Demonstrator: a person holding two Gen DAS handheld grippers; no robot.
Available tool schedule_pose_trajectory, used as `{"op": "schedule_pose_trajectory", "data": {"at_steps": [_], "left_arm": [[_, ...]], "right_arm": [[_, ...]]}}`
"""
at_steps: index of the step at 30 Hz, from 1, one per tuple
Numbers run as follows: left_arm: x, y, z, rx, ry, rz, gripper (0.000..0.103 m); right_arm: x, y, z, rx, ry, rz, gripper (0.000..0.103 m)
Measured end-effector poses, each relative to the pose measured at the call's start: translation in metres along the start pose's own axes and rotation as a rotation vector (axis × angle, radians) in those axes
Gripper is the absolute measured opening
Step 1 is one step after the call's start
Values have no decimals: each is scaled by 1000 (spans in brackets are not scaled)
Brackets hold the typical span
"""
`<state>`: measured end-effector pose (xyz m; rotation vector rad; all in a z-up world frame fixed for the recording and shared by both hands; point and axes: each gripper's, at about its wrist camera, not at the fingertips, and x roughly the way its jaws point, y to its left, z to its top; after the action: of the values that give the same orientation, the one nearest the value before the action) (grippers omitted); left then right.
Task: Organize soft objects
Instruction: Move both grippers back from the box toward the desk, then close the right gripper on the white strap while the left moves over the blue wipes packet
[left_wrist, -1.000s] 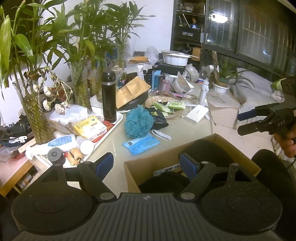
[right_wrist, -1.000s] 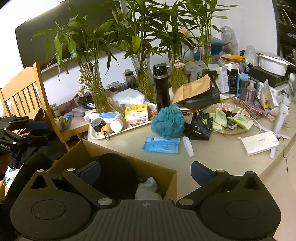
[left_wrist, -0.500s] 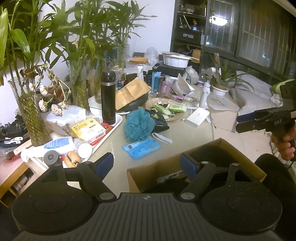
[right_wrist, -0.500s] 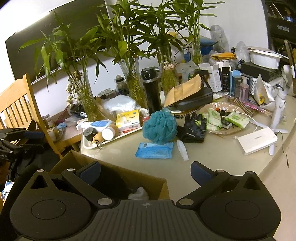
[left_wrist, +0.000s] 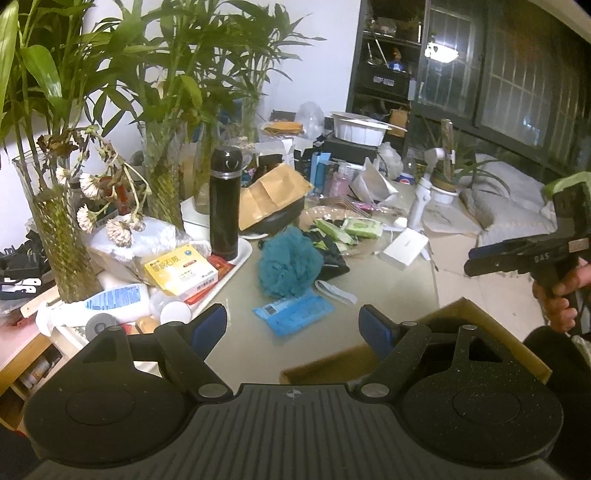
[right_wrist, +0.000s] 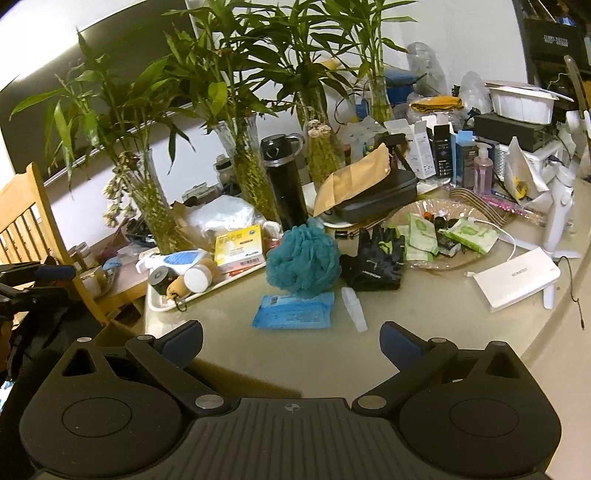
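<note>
Both empty and wide open, left gripper (left_wrist: 291, 325) and right gripper (right_wrist: 291, 341) should approach teal loofah (right_wrist: 303, 258) at 12 o'clock, pinching its middle.

Two hand-held grippers, both matte black plastic with a fine speckle. The left gripper (left_wrist: 293, 325) has a ribbed central plate marked with a small white crosshair, flanked by two large round discs. Angled black link arms run forward from silver rivets to two fingers tipped with blue pads (left_wrist: 208, 325). The right gripper (right_wrist: 291, 339) is built the same, crosshair and blue pads (right_wrist: 397, 341) included. Seen side-on from the left camera, the right gripper (left_wrist: 476, 258) carries pale letters reading "DAS", a small label, and a green-topped block. A hand (left_wrist: 559, 295) wraps its black handle.
</note>
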<state>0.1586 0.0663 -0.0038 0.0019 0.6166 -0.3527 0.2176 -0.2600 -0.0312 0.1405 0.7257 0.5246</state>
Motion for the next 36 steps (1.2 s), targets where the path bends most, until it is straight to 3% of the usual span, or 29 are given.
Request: {"op": "schedule_pose_trajectory", "data": {"at_steps": [15,26,36], "left_arm": [[41,31,6,0,13,-5,79],[94,52,5,58,62,-13,79],[150,66,-1,99,119,-70,79]], "right_arm": [[53,-43,2,79,1,-28,91],[95,-60,-5,35,52,-66,86],[142,-71,-10,-13,104,-72,76]]}}
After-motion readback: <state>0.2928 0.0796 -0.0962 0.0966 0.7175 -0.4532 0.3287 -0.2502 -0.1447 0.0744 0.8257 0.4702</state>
